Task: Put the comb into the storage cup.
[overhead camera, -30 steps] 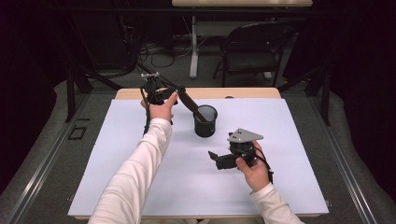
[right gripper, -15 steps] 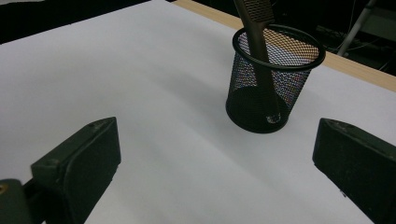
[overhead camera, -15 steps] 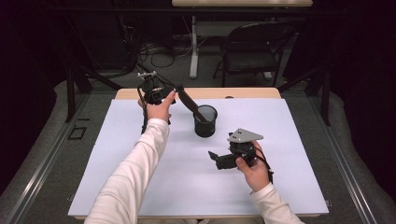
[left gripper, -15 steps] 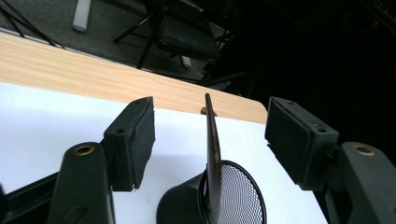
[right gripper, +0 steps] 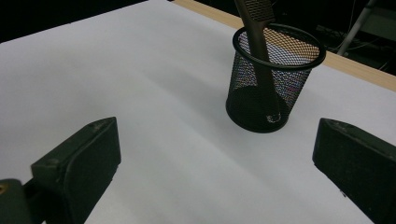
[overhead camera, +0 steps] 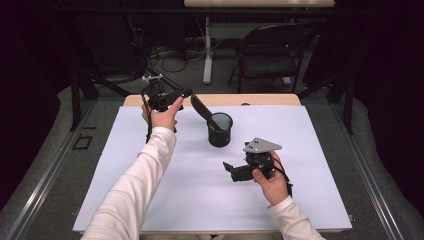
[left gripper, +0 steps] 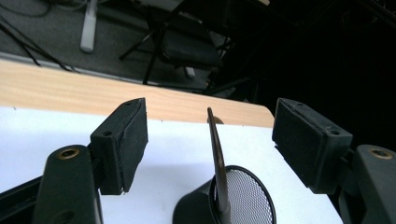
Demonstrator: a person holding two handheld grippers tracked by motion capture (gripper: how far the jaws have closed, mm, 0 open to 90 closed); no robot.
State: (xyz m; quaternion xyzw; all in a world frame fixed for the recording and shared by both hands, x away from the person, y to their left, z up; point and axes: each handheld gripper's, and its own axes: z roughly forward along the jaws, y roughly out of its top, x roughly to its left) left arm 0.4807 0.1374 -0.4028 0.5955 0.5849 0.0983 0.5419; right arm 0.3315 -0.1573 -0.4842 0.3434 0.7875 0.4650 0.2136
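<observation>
**A:** At the far left of the table, the left gripper (overhead camera: 186, 93) hangs with its jaws spread. They have just been opening, and nothing sits between the pads. The comb (left gripper: 217, 164) stands free in the gap, touched by neither pad (left gripper: 125, 140).

**B:** So the comb is let go?

**A:** It reads that way. A second ago the jaws stood narrower around the comb's upper end; now they are wider and the comb rests on its own. It leans handle-down in the black mesh cup (overhead camera: 220, 130), toothed end sticking out over the rim towards the left gripper. The placing looks done. The sensible next move would be to draw the hand back without brushing the comb.

**B:** And the other hand?

**A:** The right gripper (overhead camera: 229, 170) lies low over the white table cover (overhead camera: 310, 165), near the person's side. Its jaws are parted wide and empty, pointing across at the cup. It is where it was in the earlier high views.

**B:** The count?

**A:** Two grippers, one per hand, both empty. One comb (right gripper: 259, 51). One mesh cup (right gripper: 273, 79), upright, near the middle of the cover and well apart from the right gripper. One white cover on a wooden table (overhead camera: 260, 99). Beyond it, one dark chair (overhead camera: 270, 55) and a tangle of floor cables (overhead camera: 170, 57).
</observation>
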